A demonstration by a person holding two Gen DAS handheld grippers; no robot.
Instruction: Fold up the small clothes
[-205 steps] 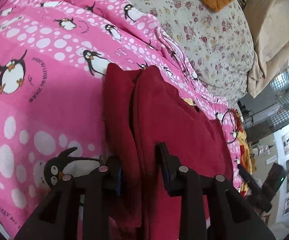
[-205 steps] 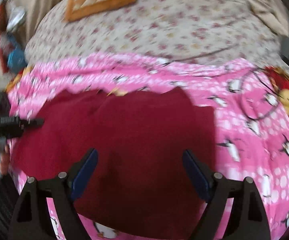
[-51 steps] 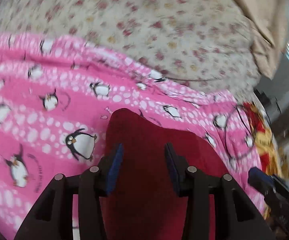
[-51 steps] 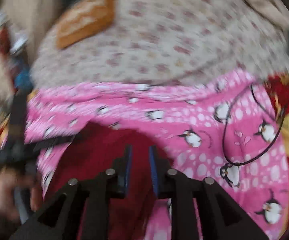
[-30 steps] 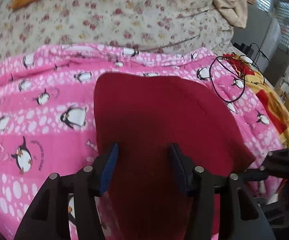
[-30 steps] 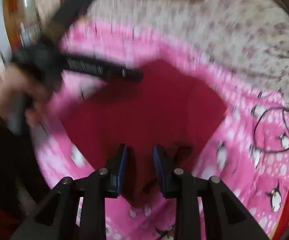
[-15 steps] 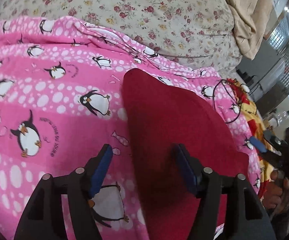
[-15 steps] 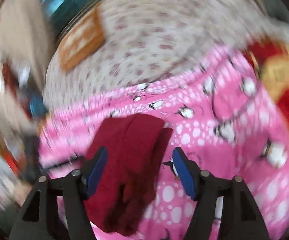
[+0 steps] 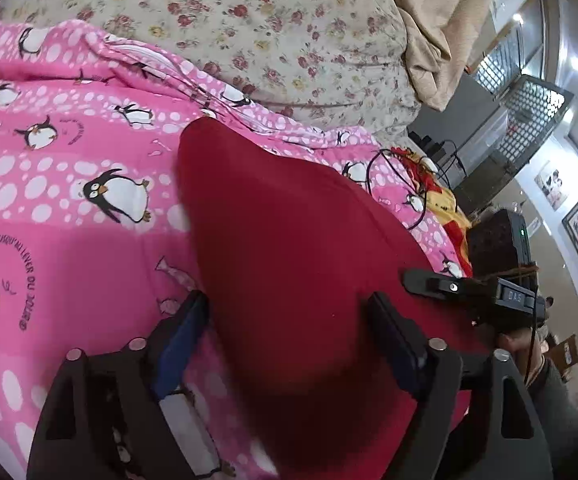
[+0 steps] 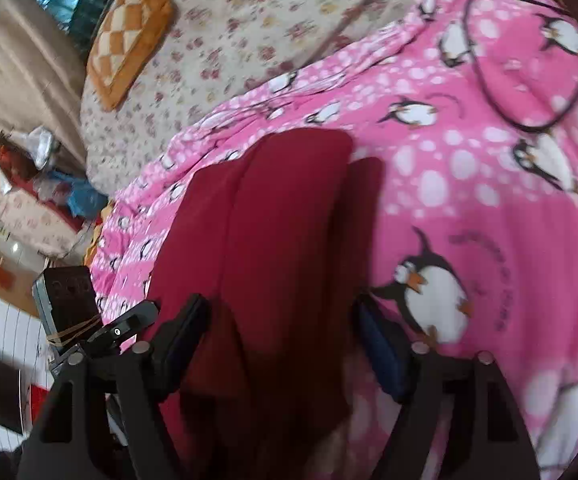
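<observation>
A dark red garment (image 9: 289, 248) lies folded on the pink penguin sheet (image 9: 69, 208). My left gripper (image 9: 289, 308) hovers over its near end with jaws opening wide; the cloth lies under the gap and the pads do not press on it. In the right wrist view the same red garment (image 10: 281, 224) shows as a narrow folded strip with overlapping layers. My right gripper (image 10: 283, 312) stands over its near end, jaws opening wide, pads off the cloth. The right gripper's body (image 9: 485, 292) and the hand that holds it show at the right of the left wrist view.
A floral quilt (image 9: 249, 20) covers the far part of the bed, with a beige cloth (image 9: 449, 20) beyond. A black cable loop (image 10: 529, 60) lies on the pink sheet (image 10: 489, 208). An orange checked cushion (image 10: 129, 36) sits far back. Cluttered furniture stands off the bed's left side.
Both grippers let go of the red garment and opened wide. The garment went from a broad spread to a narrow folded strip. The right gripper rolled and swung over its end.
</observation>
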